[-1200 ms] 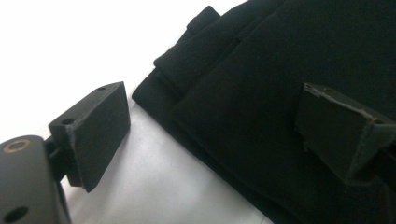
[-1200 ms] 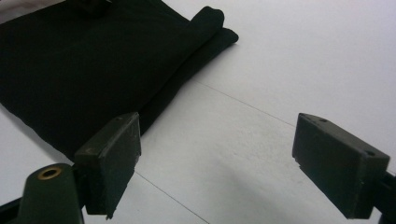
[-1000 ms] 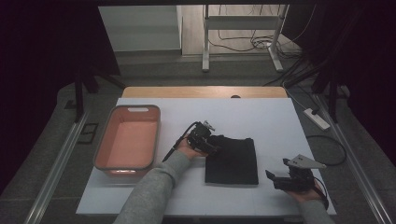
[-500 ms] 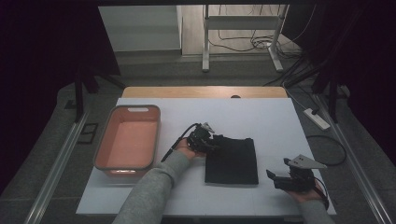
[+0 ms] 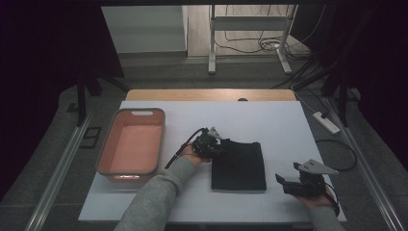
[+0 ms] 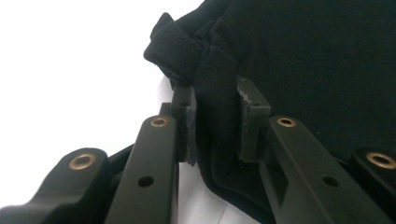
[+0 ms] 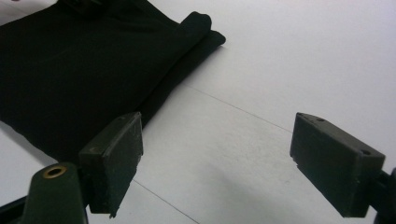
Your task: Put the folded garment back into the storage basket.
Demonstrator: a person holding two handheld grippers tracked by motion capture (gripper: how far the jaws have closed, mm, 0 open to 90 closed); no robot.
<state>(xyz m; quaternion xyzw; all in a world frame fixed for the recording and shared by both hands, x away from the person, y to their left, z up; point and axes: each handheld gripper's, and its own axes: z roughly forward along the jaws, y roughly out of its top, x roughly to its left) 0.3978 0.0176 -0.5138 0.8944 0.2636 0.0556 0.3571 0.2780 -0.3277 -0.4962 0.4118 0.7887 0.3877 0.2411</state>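
Left tongs [image 6: 215, 122] have just closed, clamping the black cloth's [image 5: 239, 166] corner, ready to lift; right tongs [image 7: 233, 163] wait apart.

High view is looking down and forward over the desk [image 5: 269, 115]. Gripper views are sitting low and close; all three are sharing the black cloth [image 5: 239, 166].

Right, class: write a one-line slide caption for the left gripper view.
Left tongs pinch a bunched corner of the folded black cloth on the white table.
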